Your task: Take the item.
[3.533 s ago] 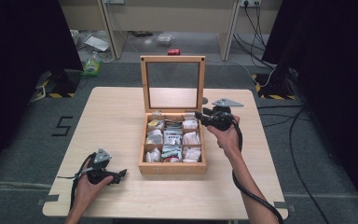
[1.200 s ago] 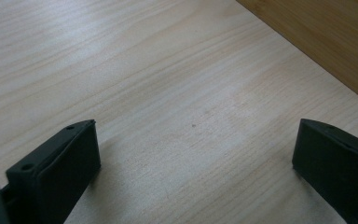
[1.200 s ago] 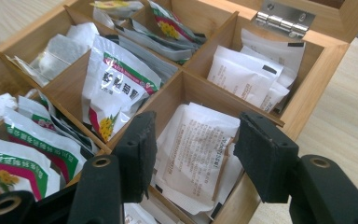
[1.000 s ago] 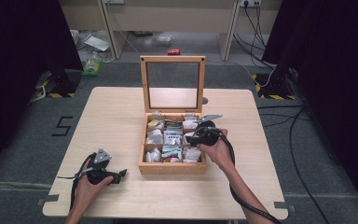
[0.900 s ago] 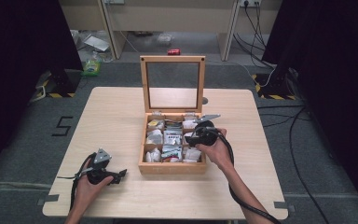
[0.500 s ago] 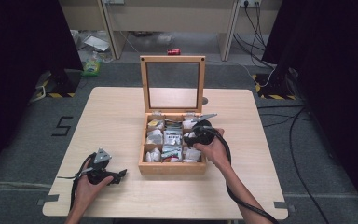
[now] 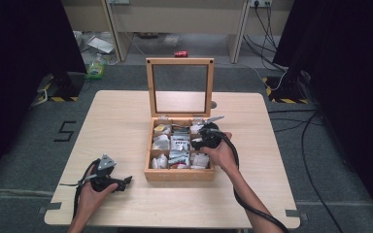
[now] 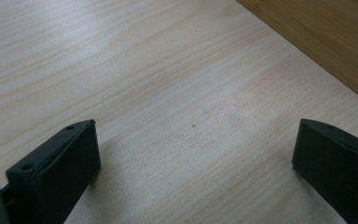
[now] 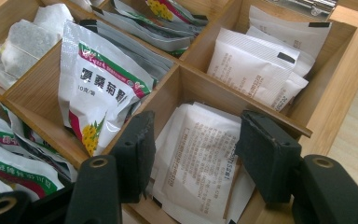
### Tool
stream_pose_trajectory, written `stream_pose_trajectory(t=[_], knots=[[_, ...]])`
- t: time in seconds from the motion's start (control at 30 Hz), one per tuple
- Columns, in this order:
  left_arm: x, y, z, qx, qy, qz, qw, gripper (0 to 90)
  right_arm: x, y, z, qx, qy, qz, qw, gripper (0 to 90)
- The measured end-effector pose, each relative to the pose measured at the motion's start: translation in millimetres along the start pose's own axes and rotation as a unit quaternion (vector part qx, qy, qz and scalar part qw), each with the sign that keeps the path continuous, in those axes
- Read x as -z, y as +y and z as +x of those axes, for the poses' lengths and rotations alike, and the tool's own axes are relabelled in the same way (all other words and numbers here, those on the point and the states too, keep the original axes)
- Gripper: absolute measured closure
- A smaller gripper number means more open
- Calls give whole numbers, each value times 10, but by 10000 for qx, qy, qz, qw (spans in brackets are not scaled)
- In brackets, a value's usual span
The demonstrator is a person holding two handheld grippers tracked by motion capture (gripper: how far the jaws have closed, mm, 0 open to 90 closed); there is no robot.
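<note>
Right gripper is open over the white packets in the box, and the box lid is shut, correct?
Not quite: the lid stands open, upright behind the compartments, as the high view shows. The rest holds: the right gripper is open, jaws either side of the white packets in the wooden box.

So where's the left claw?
In the high view the left claw rests on the table, near its front left, left of the box.
</note>
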State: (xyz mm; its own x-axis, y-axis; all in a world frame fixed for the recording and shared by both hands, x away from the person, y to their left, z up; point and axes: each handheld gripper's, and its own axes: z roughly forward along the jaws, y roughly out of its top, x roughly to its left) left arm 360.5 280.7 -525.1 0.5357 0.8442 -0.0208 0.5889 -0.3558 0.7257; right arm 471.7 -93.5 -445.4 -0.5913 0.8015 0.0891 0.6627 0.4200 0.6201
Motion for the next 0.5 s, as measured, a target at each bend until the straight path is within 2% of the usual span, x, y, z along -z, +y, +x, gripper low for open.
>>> stream_pose_trajectory(t=[0.13,0.33,0.5], knots=[[0,0,0,-1,0,1,10000,2,23,-3,36,-79,-99,-6,9999,435],[0,0,0,0,0,1,10000,2,26,21,92,33,-379,45,9993,428],[0,0,0,0,0,1,10000,2,11,26,63,-52,-289,64,9995,446]])
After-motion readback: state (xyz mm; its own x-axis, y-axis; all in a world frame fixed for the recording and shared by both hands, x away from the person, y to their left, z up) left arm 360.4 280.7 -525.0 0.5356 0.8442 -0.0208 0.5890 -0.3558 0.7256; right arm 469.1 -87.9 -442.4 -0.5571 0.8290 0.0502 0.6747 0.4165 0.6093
